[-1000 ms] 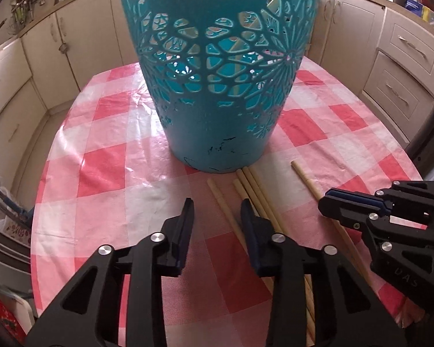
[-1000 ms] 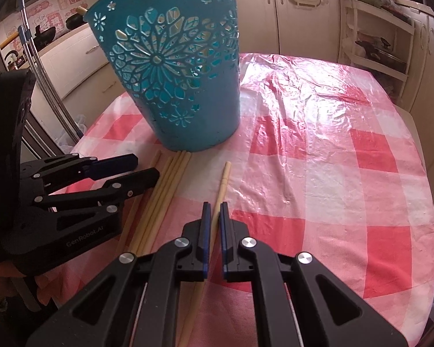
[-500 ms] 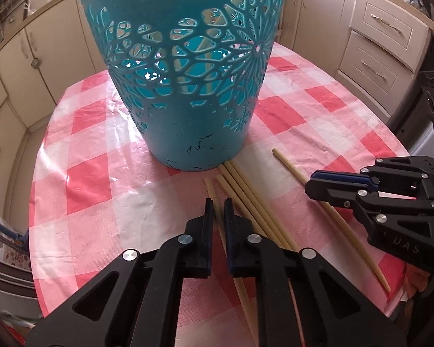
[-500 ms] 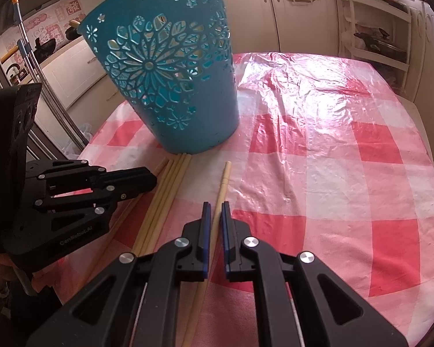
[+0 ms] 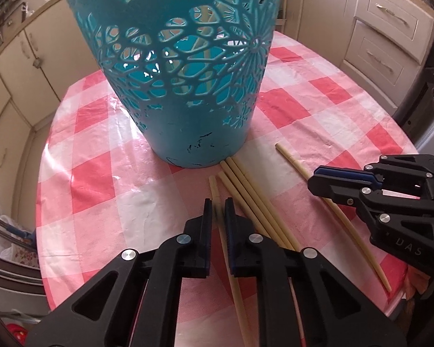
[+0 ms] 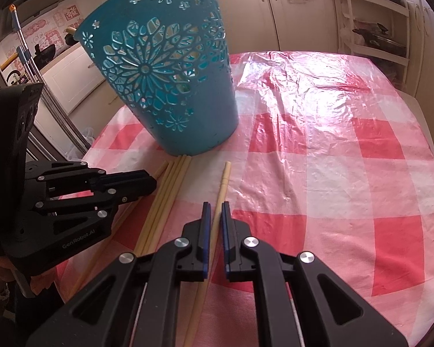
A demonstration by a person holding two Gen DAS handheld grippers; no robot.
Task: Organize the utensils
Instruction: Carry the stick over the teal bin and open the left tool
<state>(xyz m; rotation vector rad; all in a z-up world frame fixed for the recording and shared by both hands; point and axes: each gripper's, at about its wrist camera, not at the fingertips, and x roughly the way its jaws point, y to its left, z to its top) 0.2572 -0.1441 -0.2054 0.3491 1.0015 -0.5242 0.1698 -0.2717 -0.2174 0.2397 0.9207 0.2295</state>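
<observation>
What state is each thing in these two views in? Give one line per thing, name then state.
Left gripper: shut on the leftmost chopstick, which lies on the table.
Right gripper: shut on the lone chopstick, also lying flat.
Loose chopsticks: a bundle lying side by side, tips at the basket's base, not held.
Basket: upright on the tablecloth, some sticks visible inside through the cut-outs.
Cupboard drawers: closed.

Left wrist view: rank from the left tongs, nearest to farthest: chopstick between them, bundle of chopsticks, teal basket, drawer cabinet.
1. Chopstick, gripped between the left tongs, which have just closed on it.
2. Bundle of chopsticks, just to the right on the cloth.
3. Teal basket, straight ahead, standing upright on the table.
4. Drawer cabinet, far upper right, beyond the table.
</observation>
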